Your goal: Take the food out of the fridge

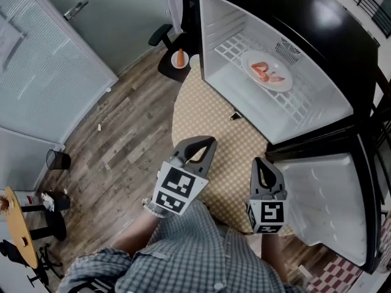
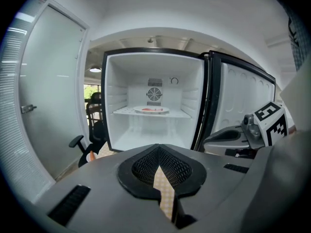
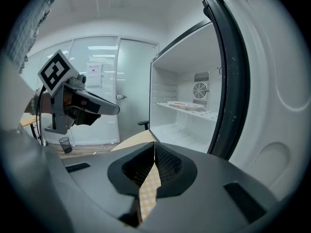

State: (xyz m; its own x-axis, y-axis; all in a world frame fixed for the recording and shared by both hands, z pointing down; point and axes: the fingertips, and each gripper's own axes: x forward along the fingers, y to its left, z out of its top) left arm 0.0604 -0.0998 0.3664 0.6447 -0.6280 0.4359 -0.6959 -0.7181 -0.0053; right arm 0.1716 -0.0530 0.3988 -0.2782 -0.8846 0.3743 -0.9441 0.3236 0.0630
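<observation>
A small fridge (image 1: 287,17) stands open on a round table, its door (image 1: 330,200) swung out to the right. On its white wire shelf (image 1: 244,47) lies a white plate (image 1: 267,71) with pink-red food (image 1: 266,72); the plate (image 2: 151,110) shows in the left gripper view and the plate (image 3: 187,105) in the right gripper view. My left gripper (image 1: 211,140) is shut and empty, short of the fridge. My right gripper (image 1: 261,161) is shut too, beside the door's inner edge. Nothing is between either pair of jaws.
The table (image 1: 201,115) has a yellow checked cloth, and a small dark object (image 1: 235,116) lies on it. An office chair (image 1: 168,38) stands beyond the table. A bin (image 1: 57,160) and a side table (image 1: 18,224) are at the left, near a glass partition (image 1: 43,54).
</observation>
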